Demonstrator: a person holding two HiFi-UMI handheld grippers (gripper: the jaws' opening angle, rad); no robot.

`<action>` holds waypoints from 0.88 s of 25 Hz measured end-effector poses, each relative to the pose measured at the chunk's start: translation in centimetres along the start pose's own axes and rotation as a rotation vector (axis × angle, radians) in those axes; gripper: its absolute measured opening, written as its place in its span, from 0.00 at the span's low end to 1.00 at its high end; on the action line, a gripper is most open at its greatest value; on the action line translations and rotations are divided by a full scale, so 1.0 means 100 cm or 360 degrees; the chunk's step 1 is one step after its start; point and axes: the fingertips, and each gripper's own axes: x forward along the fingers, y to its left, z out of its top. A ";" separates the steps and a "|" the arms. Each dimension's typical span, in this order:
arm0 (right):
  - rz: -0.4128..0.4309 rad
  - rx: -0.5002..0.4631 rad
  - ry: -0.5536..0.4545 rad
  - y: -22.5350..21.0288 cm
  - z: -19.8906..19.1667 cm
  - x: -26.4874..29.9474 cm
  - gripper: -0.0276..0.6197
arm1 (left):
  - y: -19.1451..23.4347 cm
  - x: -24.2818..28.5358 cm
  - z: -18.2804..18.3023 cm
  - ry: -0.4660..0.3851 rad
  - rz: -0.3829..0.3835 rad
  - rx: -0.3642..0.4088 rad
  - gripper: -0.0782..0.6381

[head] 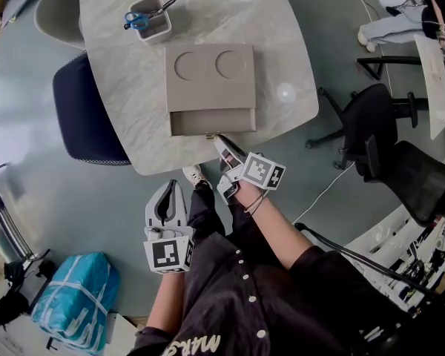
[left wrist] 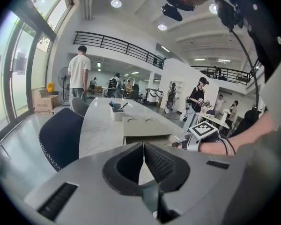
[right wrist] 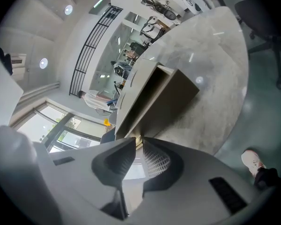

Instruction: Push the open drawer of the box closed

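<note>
A taupe box (head: 211,80) with two round recesses in its lid lies on the marble table (head: 126,102). Its drawer (head: 211,122) stands pulled out toward the table's near edge. My right gripper (head: 218,141) is shut, and its tips rest against the drawer's front beside a small knob. In the right gripper view the box (right wrist: 165,100) fills the space just beyond the right gripper (right wrist: 139,139). My left gripper (head: 169,190) hangs shut and empty below the table edge, above the person's lap. The left gripper (left wrist: 144,145) faces the box (left wrist: 143,125) from a distance.
A white holder with blue scissors (head: 150,18) stands behind the box. A dark blue chair (head: 85,110) sits at the table's left, black office chairs (head: 378,132) at the right. A blue bag (head: 74,291) lies on the floor. People stand far off in the left gripper view.
</note>
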 end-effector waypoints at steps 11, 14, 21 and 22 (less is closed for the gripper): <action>0.0024 0.0029 -0.0040 -0.001 0.030 0.030 0.11 | -0.001 0.009 -0.005 0.0043 -0.0001 -0.0002 0.13; 0.0030 0.0033 -0.0046 -0.001 0.035 0.036 0.11 | 0.001 0.012 -0.005 0.0050 0.0001 0.0000 0.13; 0.0039 0.0070 -0.0074 0.000 0.047 0.044 0.11 | 0.002 0.017 -0.008 0.0068 -0.0001 -0.0003 0.13; 0.0040 0.0076 -0.0077 0.000 0.048 0.045 0.11 | 0.002 0.017 -0.008 0.0071 -0.0001 -0.0003 0.13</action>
